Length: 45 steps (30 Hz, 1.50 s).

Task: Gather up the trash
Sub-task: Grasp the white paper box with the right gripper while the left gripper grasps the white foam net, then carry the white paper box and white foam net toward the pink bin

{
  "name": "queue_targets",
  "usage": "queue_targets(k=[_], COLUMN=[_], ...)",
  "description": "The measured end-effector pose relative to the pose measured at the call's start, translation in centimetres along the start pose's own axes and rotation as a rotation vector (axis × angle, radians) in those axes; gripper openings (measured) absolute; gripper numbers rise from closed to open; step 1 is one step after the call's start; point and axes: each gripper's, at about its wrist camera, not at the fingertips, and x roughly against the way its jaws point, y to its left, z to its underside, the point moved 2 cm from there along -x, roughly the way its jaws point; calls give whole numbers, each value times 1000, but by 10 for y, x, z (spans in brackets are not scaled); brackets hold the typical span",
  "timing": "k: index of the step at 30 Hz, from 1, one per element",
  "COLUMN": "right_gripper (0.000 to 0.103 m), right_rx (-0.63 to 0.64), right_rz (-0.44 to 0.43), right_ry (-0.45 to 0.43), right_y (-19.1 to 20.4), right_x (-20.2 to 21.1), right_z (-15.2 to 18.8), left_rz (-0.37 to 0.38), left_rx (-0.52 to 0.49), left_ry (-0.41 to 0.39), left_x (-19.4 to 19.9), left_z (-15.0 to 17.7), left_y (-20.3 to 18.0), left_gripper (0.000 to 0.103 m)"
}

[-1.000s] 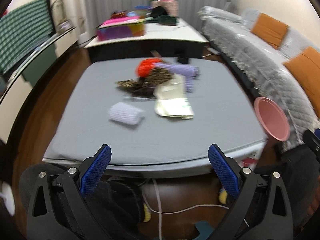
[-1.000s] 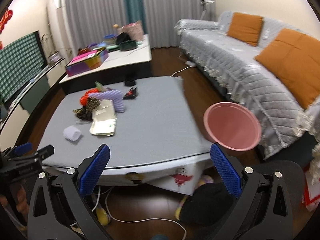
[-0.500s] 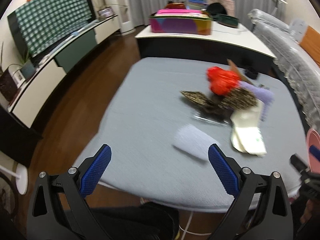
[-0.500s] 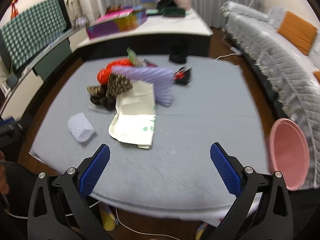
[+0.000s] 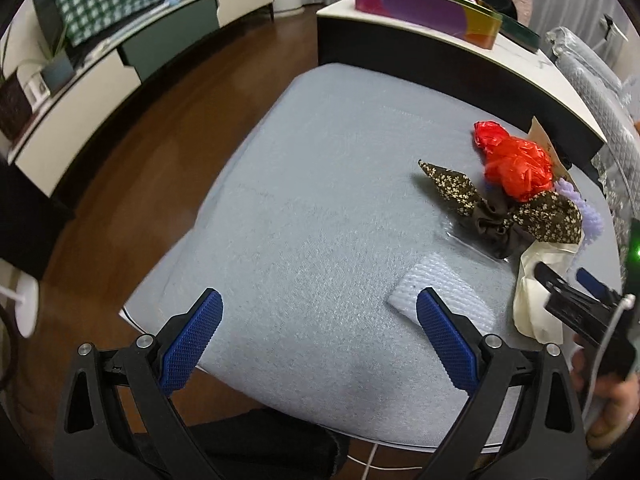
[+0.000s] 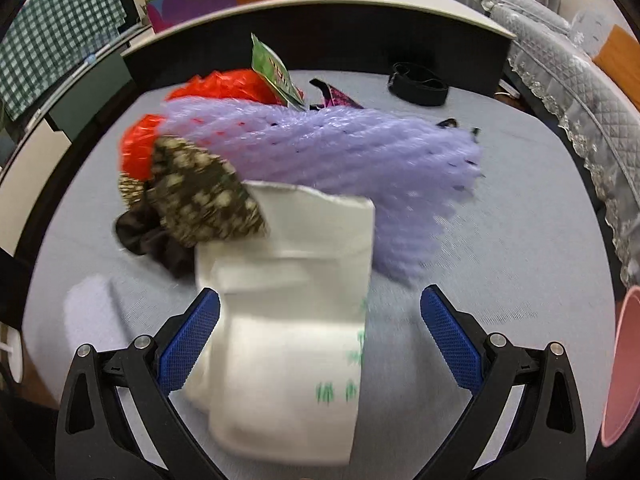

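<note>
A heap of trash lies on the grey table (image 5: 320, 184): a red plastic bag (image 5: 516, 164), a brown flowered cloth (image 5: 500, 208), a cream paper bag (image 5: 536, 280) and a white foam net (image 5: 440, 300). My left gripper (image 5: 320, 340) hangs open over the table's near left corner, its right finger just in front of the white net. My right gripper (image 6: 320, 336) stands open low over the cream paper bag (image 6: 288, 300), one finger on each side of it. Behind the bag lie a purple foam net (image 6: 320, 148), the flowered cloth (image 6: 200, 196), the red bag (image 6: 224, 84) and a green wrapper (image 6: 276, 68).
A pink basin (image 6: 624, 364) sits off the table's right edge, beside the covered sofa (image 6: 572, 80). A black band (image 6: 418, 84) lies at the table's far side. Behind stands a low table with a colourful box (image 5: 428, 4). Wooden floor and a TV cabinet (image 5: 100, 76) are to the left.
Both grippers have moved in over the table. The left swung toward the left corner near the white net; the right dropped close over the paper bag. Both stay open.
</note>
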Motion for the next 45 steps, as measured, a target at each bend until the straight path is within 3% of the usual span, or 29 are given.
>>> queue_targets(k=[2, 4, 5, 9, 17, 19, 20, 25, 30, 37, 40, 43, 45], right_gripper=[98, 85, 72, 66, 53, 36, 9, 7, 7, 7, 7, 7, 7], right_rx=[12, 20, 31, 51, 68, 68, 67, 5, -11, -52, -72, -79, -84], right_rz=[-5, -13, -20, -77, -110, -113, -106, -97, -79, -62, -54, -33, -24], right_ry=[15, -4, -18, -38, -74, -60, -44, -43, -64, -84, -109, -132, -133], right_y=[1, 2, 3, 8, 5, -1, -5, -30, -48, -78, -88, -98, -102], right_x=[-6, -3, 1, 19, 57, 60, 60, 75, 105, 152, 165, 171, 172], right_z=[0, 5, 8, 18, 26, 29, 30, 40, 51, 84, 94, 101, 102], left_rz=[12, 13, 13, 19, -2, -6, -10, -17, 26, 125, 105, 81, 52], left_rx=[4, -7, -15, -33, -48, -53, -57, -81, -90, -109, -106, -115, -119], left_ry=[13, 18, 19, 22, 10, 14, 15, 24, 65, 126, 132, 152, 175], left_x=[-3, -5, -6, -7, -4, -5, -5, -7, -15, -27, -37, -50, -57], left_z=[0, 0, 0, 0, 2, 3, 4, 9, 15, 11, 8, 11, 15], left_y=[0, -3, -5, -12, -18, -20, -22, -28, -38, -78, -96, -107, -109], left_gripper=[94, 94, 94, 94, 94, 94, 94, 94, 94, 94, 93, 81, 54])
